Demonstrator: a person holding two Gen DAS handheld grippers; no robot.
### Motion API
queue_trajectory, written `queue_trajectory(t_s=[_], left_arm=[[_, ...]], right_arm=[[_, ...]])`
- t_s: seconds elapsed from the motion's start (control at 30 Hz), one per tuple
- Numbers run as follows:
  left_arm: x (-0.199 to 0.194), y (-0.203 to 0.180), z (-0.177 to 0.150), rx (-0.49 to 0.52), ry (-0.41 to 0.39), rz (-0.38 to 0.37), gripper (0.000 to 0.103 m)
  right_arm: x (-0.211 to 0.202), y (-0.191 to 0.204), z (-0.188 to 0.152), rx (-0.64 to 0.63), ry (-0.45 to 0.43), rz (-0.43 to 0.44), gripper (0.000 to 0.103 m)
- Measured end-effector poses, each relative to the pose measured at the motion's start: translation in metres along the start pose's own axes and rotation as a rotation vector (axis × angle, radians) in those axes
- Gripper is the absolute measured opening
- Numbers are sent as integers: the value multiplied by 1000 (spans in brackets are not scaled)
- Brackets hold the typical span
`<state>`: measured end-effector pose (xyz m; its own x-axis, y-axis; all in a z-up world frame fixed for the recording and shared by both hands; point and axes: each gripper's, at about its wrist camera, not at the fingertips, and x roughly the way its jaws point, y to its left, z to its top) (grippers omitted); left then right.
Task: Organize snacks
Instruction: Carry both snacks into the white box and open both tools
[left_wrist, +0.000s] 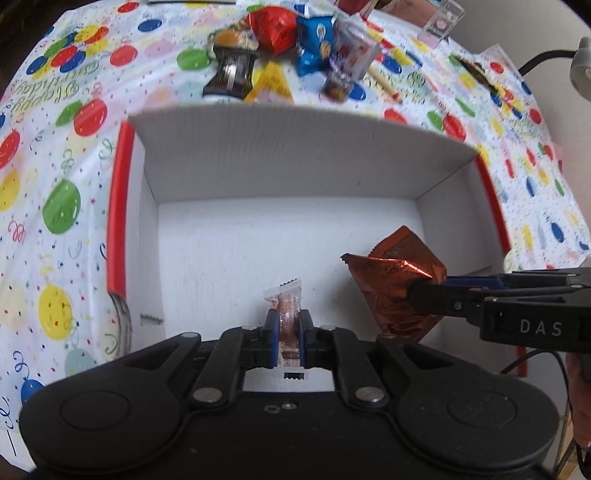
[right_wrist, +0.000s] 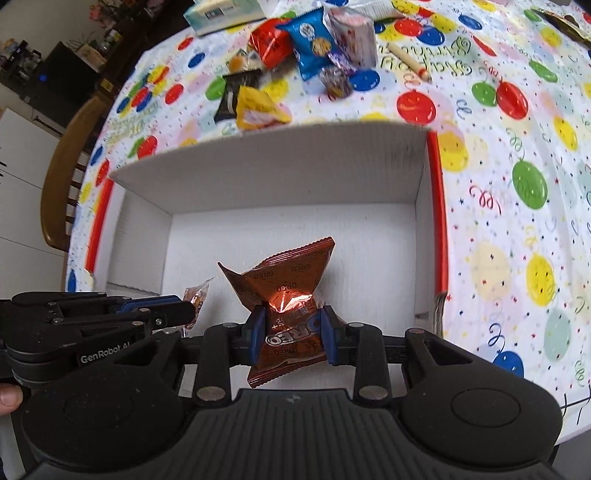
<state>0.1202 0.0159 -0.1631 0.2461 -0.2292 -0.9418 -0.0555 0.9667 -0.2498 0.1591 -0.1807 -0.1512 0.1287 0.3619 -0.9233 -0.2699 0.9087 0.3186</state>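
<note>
white cardboard box (left_wrist: 284, 173) with red outer sides stands open on a tablecloth (left_wrist: 55, 166) printed with balloons and the words "happy birthday"; all places below are given from this box. left gripper (left_wrist: 289, 332) is over the near edge of the box, its blue pads closed tight on a small clear sachet (left_wrist: 288, 310) with brownish contents, held upright; no print on it can be read. right gripper (right_wrist: 293, 326) is also over the near part of the box, to the right of the left one, its pads pressed into the waist of a crumpled copper-brown packet (right_wrist: 284, 291) marked "oreo" in large white letters and in small repeats across the foil. the packet hangs above the box floor; the sachet is at the near rim. the box floor shows nothing lying on it. the gripper bodies read "das" and "genrobot ai". beyond the far wall of the box, on the cloth, lies a cluster of snacks: a red bag (left_wrist: 273, 27), a blue bag (left_wrist: 316, 40), a yellow packet (left_wrist: 271, 83), a black packet (left_wrist: 231, 74) and a clear wrapped cube (left_wrist: 354, 48); their print is too small to read. a wooden stick (right_wrist: 408, 61) lies beyond the far right corner. a chair (right_wrist: 61, 173) stands past the left side.
</note>
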Motion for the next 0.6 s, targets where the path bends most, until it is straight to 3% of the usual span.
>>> queue_trajectory(t_s=[0.37, 0.6], left_arm=[[22, -6, -10, 11, 37, 17, 9], [18, -10, -13, 29, 18, 21, 25]], right_arm=[[19, -2, -14, 36, 19, -26, 32], [14, -1, -20, 25, 7, -12, 32]])
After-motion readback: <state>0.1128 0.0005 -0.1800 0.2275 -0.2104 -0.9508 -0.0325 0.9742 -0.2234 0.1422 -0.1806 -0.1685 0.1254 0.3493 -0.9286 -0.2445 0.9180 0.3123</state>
